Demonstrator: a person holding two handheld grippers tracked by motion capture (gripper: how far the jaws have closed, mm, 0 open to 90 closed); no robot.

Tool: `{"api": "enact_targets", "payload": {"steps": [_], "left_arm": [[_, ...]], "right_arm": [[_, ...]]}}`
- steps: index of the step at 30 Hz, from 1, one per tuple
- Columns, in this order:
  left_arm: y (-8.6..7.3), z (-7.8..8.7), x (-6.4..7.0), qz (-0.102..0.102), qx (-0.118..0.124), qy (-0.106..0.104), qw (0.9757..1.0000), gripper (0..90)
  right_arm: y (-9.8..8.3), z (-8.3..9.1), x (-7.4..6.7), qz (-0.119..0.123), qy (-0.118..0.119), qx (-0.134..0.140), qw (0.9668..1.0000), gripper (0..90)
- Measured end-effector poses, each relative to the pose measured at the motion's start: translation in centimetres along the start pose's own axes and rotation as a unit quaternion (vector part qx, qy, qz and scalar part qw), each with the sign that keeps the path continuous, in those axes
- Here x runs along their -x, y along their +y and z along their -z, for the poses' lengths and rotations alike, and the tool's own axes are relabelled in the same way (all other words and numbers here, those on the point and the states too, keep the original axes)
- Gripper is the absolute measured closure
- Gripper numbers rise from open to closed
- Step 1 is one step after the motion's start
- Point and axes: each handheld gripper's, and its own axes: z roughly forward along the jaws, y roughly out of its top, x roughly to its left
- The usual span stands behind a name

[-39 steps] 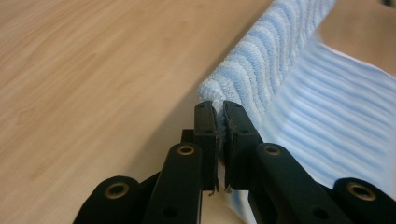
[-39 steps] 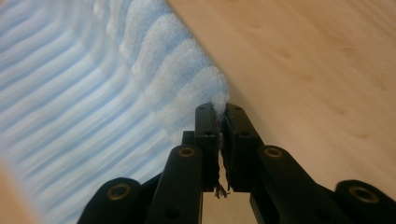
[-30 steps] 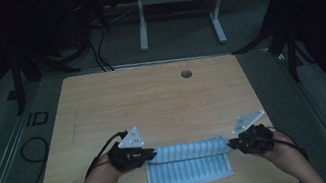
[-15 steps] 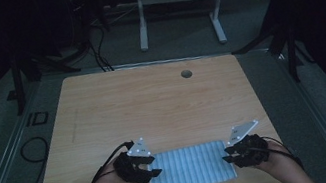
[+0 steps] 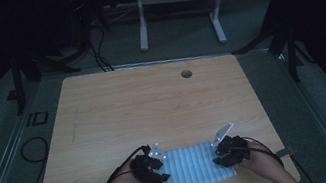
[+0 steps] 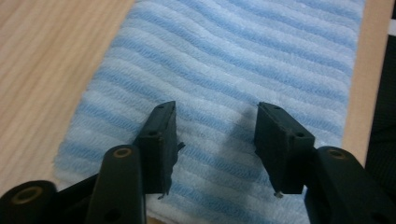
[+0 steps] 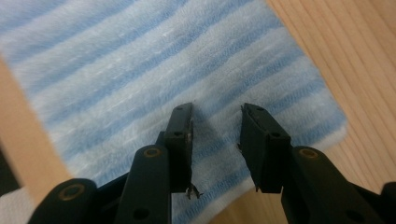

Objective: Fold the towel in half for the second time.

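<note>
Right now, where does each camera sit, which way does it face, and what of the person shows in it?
High view: fixed above the person's side, looking forward and down on the wooden table; both forearms, the left gripper and right gripper flank the striped towel.
Left gripper view: rides the left gripper, looking down its parted jaws at the towel.
Right gripper view: rides the right gripper, jaws parted above the towel's corner.
Shared: the same blue-and-white towel lying flat on the table.
</note>
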Motion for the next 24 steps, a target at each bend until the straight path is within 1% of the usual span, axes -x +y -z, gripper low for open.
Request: {"api": "enact_targets", "payload": {"steps": [1, 3, 4, 5, 7, 8, 10, 11, 12, 13, 14, 16, 17, 19, 20, 22, 23, 24], "left_arm": [[0.0, 0.1, -0.3, 0.0, 0.0, 0.004, 1.0, 49.8], [-0.2, 0.2, -0.9, 0.004, 0.001, 0.005, 1.0, 50.5], [-0.3, 0.3, -1.3, 0.006, 0.002, 0.007, 1.0, 50.8], [-0.4, 0.4, -1.8, 0.013, 0.006, 0.011, 0.9998, 50.8], [-0.5, 0.6, -2.6, 0.016, 0.005, 0.014, 0.9998, 50.8], [-0.6, 0.6, -3.1, 0.019, 0.008, 0.02, 0.9996, 50.8], [-0.7, 0.7, -3.8, 0.025, 0.009, 0.021, 0.9994, 50.9], [-0.7, 0.8, -4.2, 0.029, 0.011, 0.026, 0.9992, 50.8], [-0.7, 0.9, -4.6, 0.03, 0.009, 0.025, 0.9992, 50.9], [-0.7, 0.9, -4.6, 0.03, 0.009, 0.025, 0.9992, 50.8], [-0.7, 1.1, -5.4, 0.035, 0.009, 0.029, 0.9989, 50.8], [-0.7, 1.2, -6.1, 0.039, 0.008, 0.029, 0.9988, 50.9], [-0.7, 1.2, -6.5, 0.038, 0.008, 0.031, 0.9987, 50.9], [-0.7, 1.4, -7.4, 0.043, 0.008, 0.03, 0.9986, 50.9], [-0.7, 1.4, -7.7, 0.044, 0.005, 0.036, 0.9984, 50.9], [-0.7, 1.6, -8.4, 0.049, 0.001, 0.043, 0.9979, 50.8], [-0.6, 1.7, -9.0, 0.057, 0.001, 0.048, 0.9972, 50.8], [-0.6, 1.8, -9.3, 0.061, -0.001, 0.05, 0.9969, 50.7]], "right_arm": [[0.1, -0.1, 0.1, -0.006, 0.003, 0.004, 1.0, 64.1], [0.5, -0.3, 0.4, -0.006, 0.003, 0.006, 1.0, 64.1], [1.0, -0.5, 0.8, -0.004, 0.006, 0.007, 0.9999, 64.0], [1.0, -0.5, 0.8, -0.004, 0.006, 0.007, 0.9999, 64.0], [1.7, -0.9, 1.3, -0.011, 0.009, 0.012, 0.9998, 64.0], [2.1, -1.0, 1.6, -0.012, 0.009, 0.013, 0.9998, 64.0], [2.8, -1.4, 2.0, -0.013, 0.008, 0.014, 0.9998, 64.0], [3.2, -1.5, 2.2, -0.014, 0.008, 0.014, 0.9998, 64.1], [3.6, -1.7, 2.4, -0.016, 0.007, 0.015, 0.9997, 64.0], [3.6, -1.7, 2.4, -0.016, 0.007, 0.015, 0.9997, 64.0], [3.9, -1.8, 2.5, -0.016, 0.006, 0.015, 0.9997, 64.0], [5.1, -2.3, 3.1, -0.02, 0.007, 0.017, 0.9996, 63.8], [5.1, -2.3, 3.1, -0.02, 0.007, 0.017, 0.9996, 63.8], [5.7, -2.6, 3.5, -0.023, 0.006, 0.015, 0.9996, 63.6], [6.1, -2.7, 3.7, -0.019, 0.003, 0.013, 0.9997, 63.5], [6.9, -3.0, 4.0, -0.02, 0.001, 0.011, 0.9997, 63.0], [7.2, -3.2, 4.2, -0.02, -0.001, 0.01, 0.9997, 62.9], [7.7, -3.4, 4.4, -0.021, -0.002, 0.011, 0.9997, 62.9]]}}
